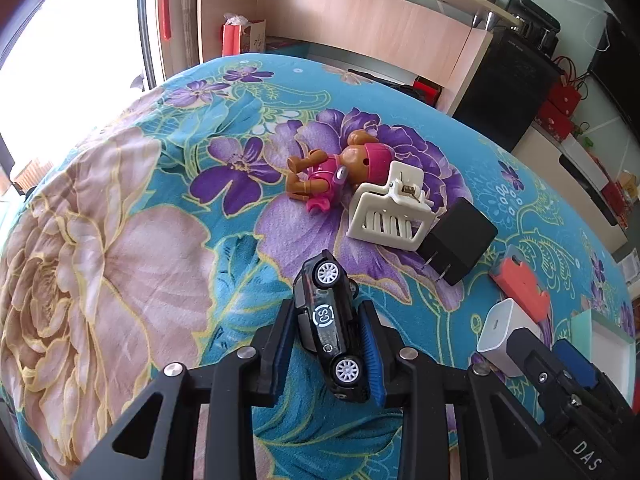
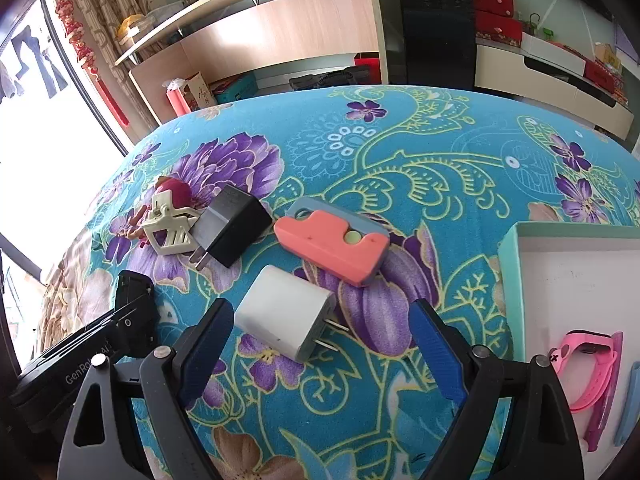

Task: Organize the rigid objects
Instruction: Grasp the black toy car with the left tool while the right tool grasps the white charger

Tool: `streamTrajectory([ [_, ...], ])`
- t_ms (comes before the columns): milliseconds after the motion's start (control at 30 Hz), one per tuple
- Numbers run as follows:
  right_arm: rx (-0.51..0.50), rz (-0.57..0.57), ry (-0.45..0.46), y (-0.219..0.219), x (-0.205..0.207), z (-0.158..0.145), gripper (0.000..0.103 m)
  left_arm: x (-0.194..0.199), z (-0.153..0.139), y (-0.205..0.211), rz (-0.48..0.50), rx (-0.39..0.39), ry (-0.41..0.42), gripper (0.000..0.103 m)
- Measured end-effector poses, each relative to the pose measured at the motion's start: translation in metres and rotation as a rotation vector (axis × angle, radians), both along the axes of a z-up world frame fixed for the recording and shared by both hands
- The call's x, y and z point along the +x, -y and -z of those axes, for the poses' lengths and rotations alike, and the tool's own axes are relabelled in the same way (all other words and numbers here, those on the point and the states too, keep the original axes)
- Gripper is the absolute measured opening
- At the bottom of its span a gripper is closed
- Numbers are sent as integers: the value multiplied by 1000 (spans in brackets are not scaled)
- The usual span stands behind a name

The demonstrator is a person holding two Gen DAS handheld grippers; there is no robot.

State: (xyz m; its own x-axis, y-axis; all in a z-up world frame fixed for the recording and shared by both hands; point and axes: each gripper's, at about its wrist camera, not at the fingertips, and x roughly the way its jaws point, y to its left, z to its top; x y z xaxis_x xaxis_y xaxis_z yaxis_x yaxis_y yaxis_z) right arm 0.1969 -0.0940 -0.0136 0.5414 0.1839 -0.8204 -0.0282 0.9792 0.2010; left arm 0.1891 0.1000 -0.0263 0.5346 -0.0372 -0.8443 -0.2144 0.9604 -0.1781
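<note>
- The left claw (image 1: 328, 344) is closed on a small black toy car (image 1: 330, 326), its pads pressing the roof and the underside. The car's long axis runs near to far, and it is tipped so its wheels face the camera.
- The right claw (image 2: 322, 340) stands wide open, holding nothing. The white charger (image 2: 286, 310) lies between its fingers without touching them, prongs pointing right.
- The box (image 2: 510, 248) with the pale green rim sits at the right, just beside the right claw, and already holds a pink watch strap (image 2: 586, 372). It looks like the place to put things, so the right hand is much nearer to it than the left.
- On the flowered cloth of the tabletop (image 2: 400, 140), further off, lie the pink and grey case (image 2: 332, 240), the black charger (image 2: 232, 224), the cream hair clip (image 2: 168, 224) and the dog figure (image 1: 340, 168).
- There is open cloth between the white charger and the box rim, so I would guess the way across is clear.
</note>
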Motion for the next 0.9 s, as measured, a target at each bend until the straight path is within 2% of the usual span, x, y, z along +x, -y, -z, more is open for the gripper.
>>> streamTrajectory([
  [200,-21,-39,-26,-14,4,11,90,1,1,1,2,5,-5,34],
  [433,-99,-56,-16,-24,5,17,90,1,2,2,2,9,-9,34],
  [467,-107,-56,-14,-24,5,17,89,1,2,2,2,9,-9,34],
  [600,-128,-48,-7,-23,4,16,73,1,2,2,3,13,-10,34],
  [700,-126,-42,-3,-22,4,15,65,2,3,3,3,17,-10,34],
  [900,-110,-41,-1,-19,2,12,64,1,2,1,-4,6,-4,33],
])
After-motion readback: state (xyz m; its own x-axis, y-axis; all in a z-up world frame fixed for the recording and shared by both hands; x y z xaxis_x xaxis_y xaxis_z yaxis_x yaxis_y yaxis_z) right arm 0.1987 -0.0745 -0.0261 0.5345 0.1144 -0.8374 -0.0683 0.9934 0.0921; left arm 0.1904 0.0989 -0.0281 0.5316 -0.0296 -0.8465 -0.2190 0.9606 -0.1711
